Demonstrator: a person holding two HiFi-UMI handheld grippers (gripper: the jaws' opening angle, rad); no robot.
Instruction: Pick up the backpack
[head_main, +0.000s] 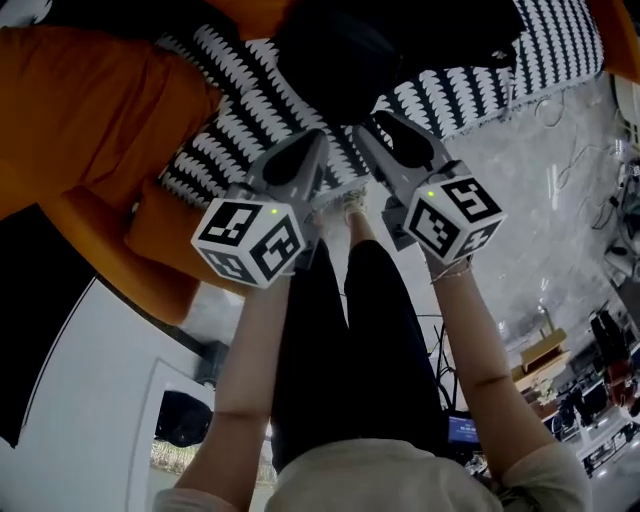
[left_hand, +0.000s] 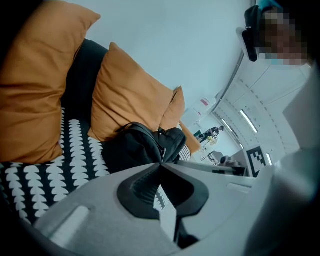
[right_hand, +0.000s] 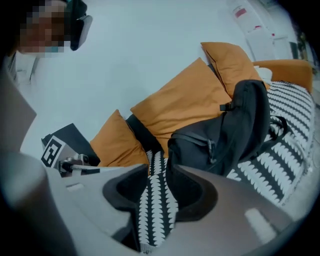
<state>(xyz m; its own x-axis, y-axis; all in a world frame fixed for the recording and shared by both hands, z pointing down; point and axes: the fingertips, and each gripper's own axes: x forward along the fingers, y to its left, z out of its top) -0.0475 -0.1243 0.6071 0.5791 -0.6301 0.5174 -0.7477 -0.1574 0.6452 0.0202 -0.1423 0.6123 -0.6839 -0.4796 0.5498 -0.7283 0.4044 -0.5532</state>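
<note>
Backpack (head_main: 345, 50), black and soft-sided, sits slumped on a black-and-white patterned sofa cover (head_main: 240, 80) in front of orange cushions (head_main: 90, 110). Its fabric looks limp, so I expect it to sag and fold when lifted. I judge it fairly light. The arched carry strap (left_hand: 136, 126) at its top seems the surest hold. My left gripper (left_hand: 161, 164) has its jaws pressed together on nothing, with the bag just ahead, not touching. My right gripper (right_hand: 156, 170) has its jaws spread and empty, the bag ahead and slightly right.
</note>
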